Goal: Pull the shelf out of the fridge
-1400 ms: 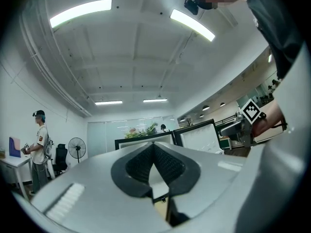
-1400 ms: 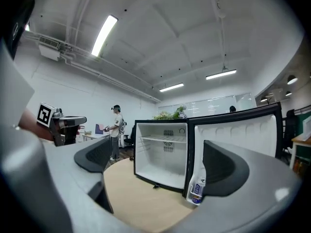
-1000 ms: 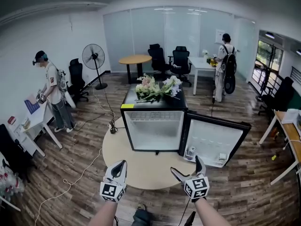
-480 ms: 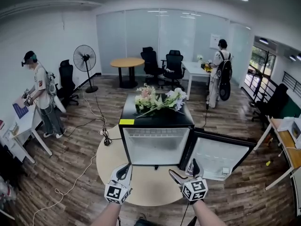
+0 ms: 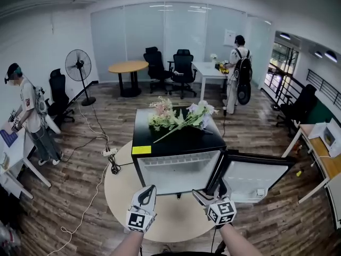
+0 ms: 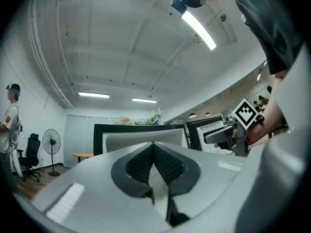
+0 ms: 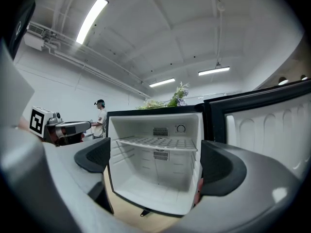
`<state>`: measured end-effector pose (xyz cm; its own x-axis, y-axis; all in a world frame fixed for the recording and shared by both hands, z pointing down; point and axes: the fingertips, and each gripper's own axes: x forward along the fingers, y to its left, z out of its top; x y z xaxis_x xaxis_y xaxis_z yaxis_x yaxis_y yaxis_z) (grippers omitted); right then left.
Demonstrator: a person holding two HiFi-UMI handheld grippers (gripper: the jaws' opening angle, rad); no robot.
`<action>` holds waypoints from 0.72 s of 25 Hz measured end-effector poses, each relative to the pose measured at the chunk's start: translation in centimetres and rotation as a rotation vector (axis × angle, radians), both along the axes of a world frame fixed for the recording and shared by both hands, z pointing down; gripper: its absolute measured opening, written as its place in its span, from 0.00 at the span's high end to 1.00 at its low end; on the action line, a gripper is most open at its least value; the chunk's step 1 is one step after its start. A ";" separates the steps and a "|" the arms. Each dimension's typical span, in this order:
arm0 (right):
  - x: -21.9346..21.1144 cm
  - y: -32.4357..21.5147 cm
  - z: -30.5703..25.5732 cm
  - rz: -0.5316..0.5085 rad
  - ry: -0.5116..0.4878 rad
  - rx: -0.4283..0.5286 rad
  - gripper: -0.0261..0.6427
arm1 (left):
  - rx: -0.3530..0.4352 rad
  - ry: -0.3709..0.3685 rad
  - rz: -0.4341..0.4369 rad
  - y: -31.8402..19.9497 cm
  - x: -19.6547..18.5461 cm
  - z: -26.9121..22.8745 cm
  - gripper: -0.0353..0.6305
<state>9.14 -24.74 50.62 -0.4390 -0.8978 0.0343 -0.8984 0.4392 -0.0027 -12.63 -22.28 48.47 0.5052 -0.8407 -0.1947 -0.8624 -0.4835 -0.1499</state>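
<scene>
While the fridge (image 5: 178, 161) stands open, wire shelf (image 7: 158, 143) level inside, left gripper (image 6: 153, 152) fingers (image 6: 138, 163) together, right gripper (image 7: 158, 165) fingers (image 7: 95, 160) wide.

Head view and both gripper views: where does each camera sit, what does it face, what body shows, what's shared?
Head view: head-mounted, down at the open fridge; forearms, left gripper, right gripper.
Left gripper view: behind shut jaws, up at fridge top and ceiling; torso, right hand.
Right gripper view: behind open jaws, at the shelf; left hand.
All share the flowers.

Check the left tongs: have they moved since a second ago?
Yes. The left tongs have come forward, closing the gap to the open fridge's lower front edge.
</scene>
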 end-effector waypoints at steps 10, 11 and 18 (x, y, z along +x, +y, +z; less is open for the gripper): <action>-2.8 -4.6 1.1 0.039 -0.037 -0.029 0.11 | 0.001 0.010 0.055 -3.6 -0.6 0.8 0.95; -2.9 -5.1 1.3 0.041 -0.055 -0.041 0.11 | -0.009 0.010 0.056 -3.8 -0.7 0.9 0.95; -2.7 -8.2 2.9 0.039 -0.188 -0.128 0.16 | -0.044 0.004 0.037 -4.8 0.1 1.8 0.95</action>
<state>6.43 -32.98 53.49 -0.4132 -0.9080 0.0699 -0.8933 0.3892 -0.2250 -12.58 -27.12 50.29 0.5357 -0.8291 -0.1599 -0.8442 -0.5214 -0.1244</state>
